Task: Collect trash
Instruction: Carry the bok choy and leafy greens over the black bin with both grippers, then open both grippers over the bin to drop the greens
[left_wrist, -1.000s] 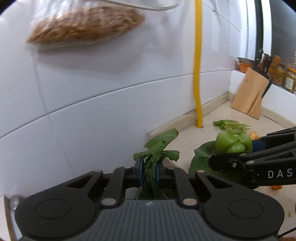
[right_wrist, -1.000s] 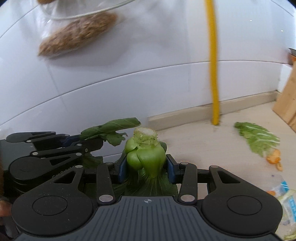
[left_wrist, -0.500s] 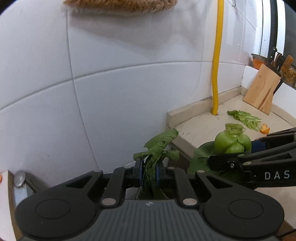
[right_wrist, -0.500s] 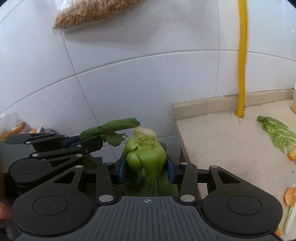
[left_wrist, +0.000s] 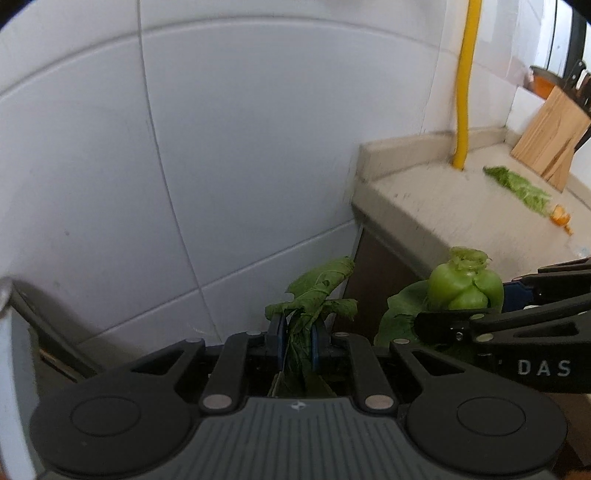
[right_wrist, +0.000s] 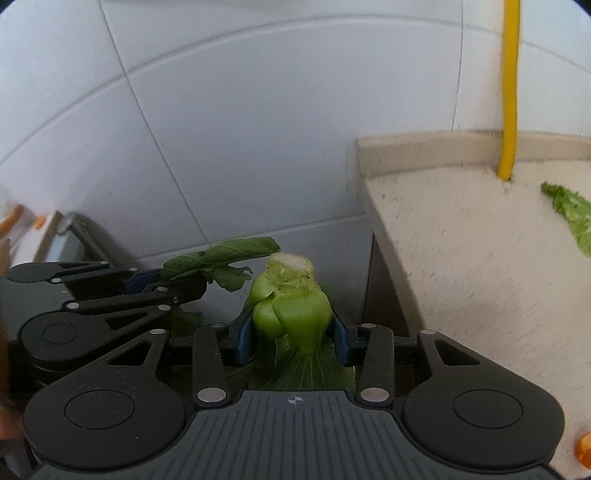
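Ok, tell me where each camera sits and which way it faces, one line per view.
Left wrist: on the left claw, facing forward and down at the tiled wall; own fingers clamp a leaf, right claw enters at right.
Right wrist: on the right claw, facing the same wall and the counter; own fingers grip a bok choy stump, left claw enters at left.
Shared: wall, counter, yellow pipe, loose leaf on counter, both scraps.

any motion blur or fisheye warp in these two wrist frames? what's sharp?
Left wrist: counter edge and yellow pipe smeared, tile grout lines bowed; left gripper and wilted leaf sharp. Right wrist: same smear on counter; bok choy stub in right gripper crisp.
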